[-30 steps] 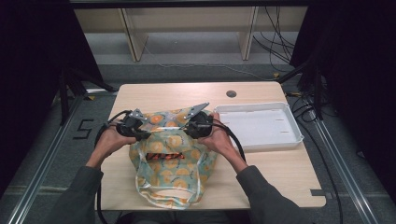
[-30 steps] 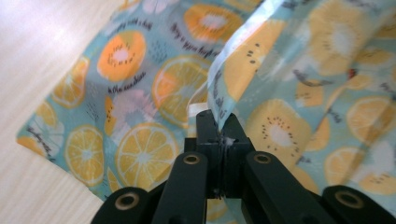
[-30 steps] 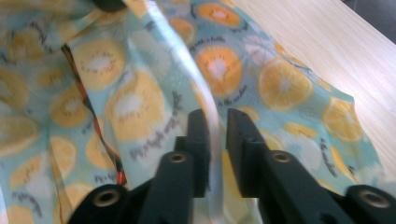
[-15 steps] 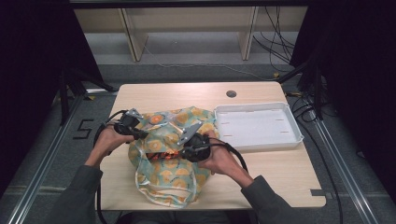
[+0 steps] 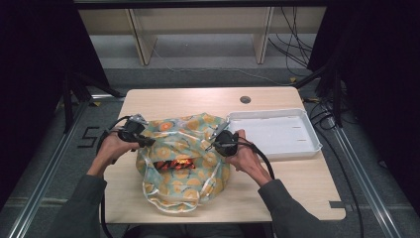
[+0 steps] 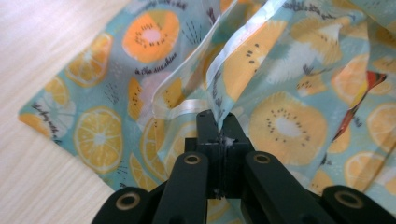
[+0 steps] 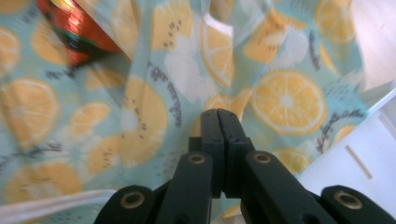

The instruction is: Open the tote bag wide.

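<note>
A see-through bag (image 5: 183, 148) printed with orange and kiwi slices lies in the middle of the wooden table (image 5: 173, 101). A red-orange packet (image 5: 173, 163) shows inside it. My left gripper (image 5: 144, 141) is at the bag's left edge. In the left gripper view that gripper (image 6: 218, 122) is shut on a fold of the bag's rim (image 6: 243, 51). My right gripper (image 5: 213, 147) is at the bag's right side. Its jaws (image 7: 219, 114) have just closed and meet with no film visible between them. The bag (image 7: 140, 116) and the packet (image 7: 70, 32) lie behind them.
A shallow white tray (image 5: 307, 130) stands on the table right of the bag, close to my right hand. A round dark hole (image 5: 245, 99) sits near the table's far edge. Black cables trail from both grippers toward the person.
My right gripper left the bag's far right corner, dipped toward the person, then shifted right to the bag's side. The lifted corner has dropped. The left gripper kept its place.
</note>
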Demonstrator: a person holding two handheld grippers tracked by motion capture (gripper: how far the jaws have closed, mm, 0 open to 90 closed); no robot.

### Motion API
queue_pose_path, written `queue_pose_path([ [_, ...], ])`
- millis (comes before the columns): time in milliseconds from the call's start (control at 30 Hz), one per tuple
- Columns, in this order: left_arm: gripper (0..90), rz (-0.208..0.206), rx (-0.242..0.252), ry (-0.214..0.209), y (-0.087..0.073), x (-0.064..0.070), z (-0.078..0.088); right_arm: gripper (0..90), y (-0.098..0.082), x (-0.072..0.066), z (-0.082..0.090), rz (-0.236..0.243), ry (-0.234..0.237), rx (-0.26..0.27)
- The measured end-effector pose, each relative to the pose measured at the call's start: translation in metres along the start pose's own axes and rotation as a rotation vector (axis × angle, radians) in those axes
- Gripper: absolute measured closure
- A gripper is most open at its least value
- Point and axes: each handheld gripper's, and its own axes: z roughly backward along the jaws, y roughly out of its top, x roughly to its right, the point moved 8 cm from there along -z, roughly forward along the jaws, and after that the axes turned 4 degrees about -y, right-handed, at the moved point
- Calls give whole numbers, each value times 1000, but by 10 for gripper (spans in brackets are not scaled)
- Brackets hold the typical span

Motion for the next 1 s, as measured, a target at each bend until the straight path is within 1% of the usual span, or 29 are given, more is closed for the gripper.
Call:
queue_pose_path([
  [33,889,14,3,-1,0,0,-2,900,-2,-1,-1,-47,-11,-9],
  [67,889,15,-2,1,-1,0,-3,900,-1,0,-1,-27,-5,6],
  [100,889,2,-16,0,-2,-1,-3,900,1,0,2,-29,2,19],
  [133,889,5,-12,-2,-2,0,-4,900,3,-1,6,-42,3,32],
  [167,889,8,-10,-4,-2,-1,-5,892,6,0,10,-33,11,50],
  [200,889,32,7,3,-1,0,-6,883,10,-1,14,-52,25,74],
  [233,889,24,0,0,-2,-1,-6,864,13,-3,15,-58,37,105],
  [267,889,26,1,-1,-2,0,-6,840,15,-6,18,-67,54,109],
  [300,889,10,-11,-1,-3,0,-5,802,17,-10,18,-75,67,118],
  [333,889,18,-2,1,-2,0,-6,757,20,-13,18,-80,76,131],
  [367,889,24,0,0,-2,1,-5,726,21,-17,19,-91,94,128],
  [400,889,22,3,4,-2,0,-5,695,23,-20,19,-93,100,137],
  [467,889,24,4,4,-2,1,-5,679,26,-27,20,-72,105,137],
  [500,888,15,-3,1,-2,1,-5,663,28,-31,21,-71,113,138],
  [533,887,13,-2,0,-2,1,-5,630,29,-32,19,-62,97,136],
  [567,886,15,-1,1,-2,1,-5,586,29,-35,17,-52,90,118],
  [600,885,16,0,2,-2,1,-5,540,29,-34,13,-39,64,108],
  [633,884,16,-1,1,-2,1,-5,507,28,-35,9,-32,50,79],
  [667,884,16,6,5,-2,1,-6,517,26,-35,5,-29,33,61],
  [700,884,9,-1,6,-2,1,-5,574,25,-35,0,-27,24,47],
  [733,884,18,8,5,-2,1,-6,674,23,-34,-3,-26,12,39],
  [767,882,19,1,3,-3,0,-5,779,21,-33,-6,-31,9,28],
  [800,880,16,6,7,-2,0,-6,845,20,-31,-8,-26,12,24],
  [833,876,13,8,11,-3,-1,-6,893,20,-28,-8,-37,23,28],
  [867,869,6,6,17,-3,-2,-6,900,21,-23,-7,-37,26,49],
  [900,858,17,18,27,-4,-3,-6,900,22,-19,-5,-56,29,68],
  [933,836,17,18,27,-4,-3,-6,900,23,-15,-4,-83,29,87],
  [967,788,29,21,46,-5,-4,-5,900,24,-9,-4,-81,23,115],
  [1000,733,33,14,37,-5,-3,-3,900,24,-5,-4,-98,22,118],
])
